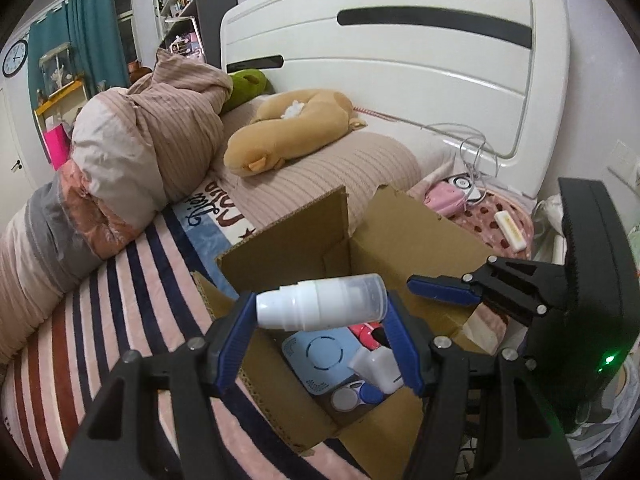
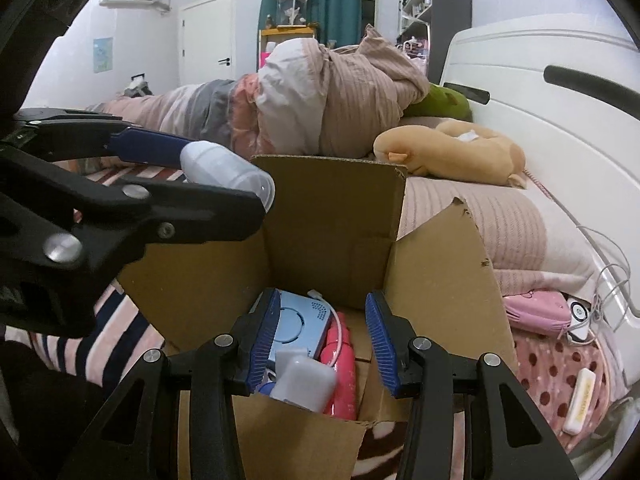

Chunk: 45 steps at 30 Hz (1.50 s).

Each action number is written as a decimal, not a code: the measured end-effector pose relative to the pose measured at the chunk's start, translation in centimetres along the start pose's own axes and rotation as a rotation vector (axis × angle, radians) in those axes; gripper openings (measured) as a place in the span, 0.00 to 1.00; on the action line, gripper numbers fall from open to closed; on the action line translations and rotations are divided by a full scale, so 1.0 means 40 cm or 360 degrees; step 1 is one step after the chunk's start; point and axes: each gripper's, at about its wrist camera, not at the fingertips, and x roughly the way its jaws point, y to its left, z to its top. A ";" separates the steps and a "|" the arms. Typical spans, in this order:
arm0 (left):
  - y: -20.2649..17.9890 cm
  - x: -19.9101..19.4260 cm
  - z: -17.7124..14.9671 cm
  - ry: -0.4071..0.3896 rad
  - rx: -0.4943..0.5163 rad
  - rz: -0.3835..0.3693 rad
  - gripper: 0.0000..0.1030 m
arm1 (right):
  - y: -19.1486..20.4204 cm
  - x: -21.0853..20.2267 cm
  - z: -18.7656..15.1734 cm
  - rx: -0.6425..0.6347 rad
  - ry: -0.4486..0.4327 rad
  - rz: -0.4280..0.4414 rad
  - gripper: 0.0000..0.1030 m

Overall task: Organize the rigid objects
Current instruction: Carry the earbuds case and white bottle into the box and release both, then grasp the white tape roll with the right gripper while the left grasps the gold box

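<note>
The left tool (image 1: 320, 344) is clenched on a white pump bottle (image 1: 322, 302), which lies crosswise between the blue pads (image 1: 232, 350), its clear cap pointing toward the right pad and its white base toward the left one. The bottle hangs above the open cardboard box (image 1: 404, 232) that sits on the bed (image 1: 120, 308), near the bed's striped-blanket side and close to the white headboard (image 1: 400, 56). Down in the box lie a light blue device (image 1: 316, 356) with a round ring mark, a red item (image 1: 366, 334) against it, a white plastic container (image 1: 378, 364) and a small round contact-lens case (image 1: 354, 396) near the box's nearer wall. The right tool (image 2: 324, 344) stands released, its two blue pads well apart and holding nothing, poised over the box's near rim with the blue device and the white container showing between them. In the right wrist view the bottle's clear cap juts out past the left tool's black finger, over the box's left flap. Beside the box, toward the headboard, rest a pink pouch (image 2: 538, 312) and a cream-coloured bar (image 2: 580, 404) on a dotted blanket; a tan plush toy (image 1: 288, 128) lies on the pillow farther back.
</note>
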 end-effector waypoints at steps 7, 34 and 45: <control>0.002 0.022 -0.012 0.0041 0.0012 0.0020 0.59 | -0.002 0.007 -0.005 0.0004 0.0010 0.0011 0.46; 0.470 -0.241 -0.324 -0.0227 -0.0533 0.0376 0.66 | 0.382 0.001 0.145 -0.0155 -0.0063 0.0568 0.48; 0.638 -0.084 -0.496 -0.0040 -0.0731 0.0373 0.68 | 0.474 0.336 0.070 -0.0124 0.0253 0.0248 0.48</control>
